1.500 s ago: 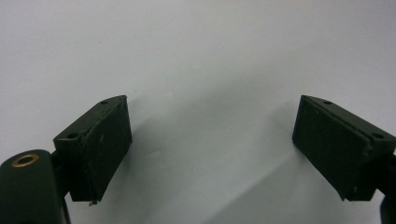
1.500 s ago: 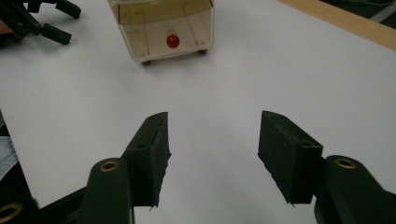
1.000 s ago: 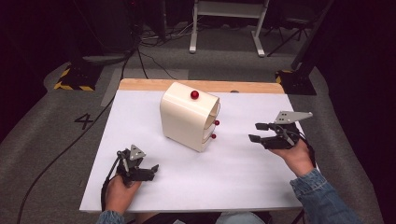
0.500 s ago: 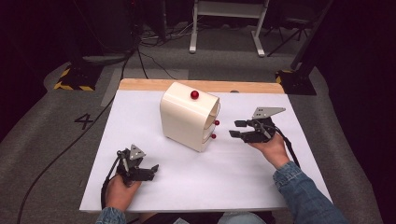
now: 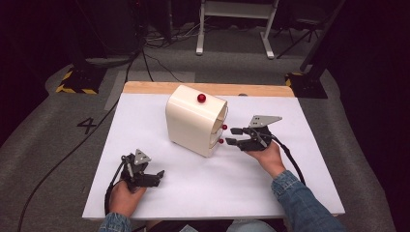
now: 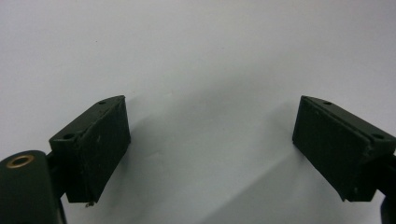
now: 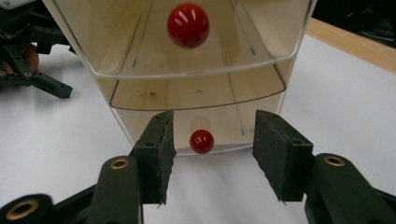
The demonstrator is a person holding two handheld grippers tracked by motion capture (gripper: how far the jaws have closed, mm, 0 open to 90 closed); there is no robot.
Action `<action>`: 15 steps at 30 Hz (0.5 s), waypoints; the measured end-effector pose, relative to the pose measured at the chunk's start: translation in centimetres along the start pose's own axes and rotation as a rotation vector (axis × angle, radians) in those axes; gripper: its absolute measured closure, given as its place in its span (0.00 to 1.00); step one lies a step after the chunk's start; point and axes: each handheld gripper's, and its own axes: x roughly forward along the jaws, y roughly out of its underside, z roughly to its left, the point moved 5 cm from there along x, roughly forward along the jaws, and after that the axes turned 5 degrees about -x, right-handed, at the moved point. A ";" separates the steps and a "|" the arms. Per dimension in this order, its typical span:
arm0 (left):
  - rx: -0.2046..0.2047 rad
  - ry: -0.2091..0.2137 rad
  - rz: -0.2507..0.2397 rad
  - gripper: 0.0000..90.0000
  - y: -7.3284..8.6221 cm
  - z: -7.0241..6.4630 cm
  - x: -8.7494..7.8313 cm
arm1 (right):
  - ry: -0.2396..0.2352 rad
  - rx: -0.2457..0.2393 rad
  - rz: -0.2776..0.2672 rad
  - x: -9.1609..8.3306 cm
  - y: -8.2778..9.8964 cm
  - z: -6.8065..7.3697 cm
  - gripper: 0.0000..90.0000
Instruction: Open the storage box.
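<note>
Two grippers stand open and empty: my right gripper levels its jaws around the lower drawer knob, while my left gripper rests low on the table.

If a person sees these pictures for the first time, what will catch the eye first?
Most striking is the cream drawer box standing mid-table on the white table, with its red knobs. The right hand-held gripper comes next: its jaws are open just before the lowest red knob. The left hand-held gripper rests open near the table's front.
</note>
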 end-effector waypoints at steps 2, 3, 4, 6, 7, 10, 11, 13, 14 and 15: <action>0.002 0.000 0.001 0.12 0.0 0.0 0.0 | -0.005 0.002 0.011 0.4 0.3 0.1 0.54; 0.001 0.000 0.000 0.12 0.0 0.0 0.0 | -0.008 0.003 0.019 0.6 0.5 0.2 0.54; 0.002 0.000 0.001 0.12 0.0 0.0 0.0 | -0.010 0.003 0.024 0.9 0.6 0.3 0.55; 0.003 0.000 0.004 0.12 0.0 0.0 0.0 | -0.012 -0.002 0.030 1.3 0.8 0.3 0.56; 0.002 0.000 0.001 0.12 0.0 0.0 0.0 | -0.011 -0.002 0.033 1.5 0.9 0.3 0.57; 0.001 0.000 0.000 0.12 0.0 0.0 0.0 | -0.019 0.012 0.031 1.9 1.2 0.3 0.60; 0.001 0.000 0.000 0.12 0.0 0.0 0.0 | -0.024 0.012 0.029 2.1 1.3 0.2 0.61; 0.001 0.000 0.002 0.12 0.0 0.0 0.0 | -0.034 0.018 0.027 2.3 1.5 0.2 0.64; 0.001 0.001 0.002 0.12 0.0 0.0 0.0 | -0.041 0.020 0.027 2.5 1.6 0.2 0.65; 0.001 0.000 0.002 0.12 0.0 0.0 0.0 | -0.046 0.019 0.029 2.6 1.7 0.2 0.66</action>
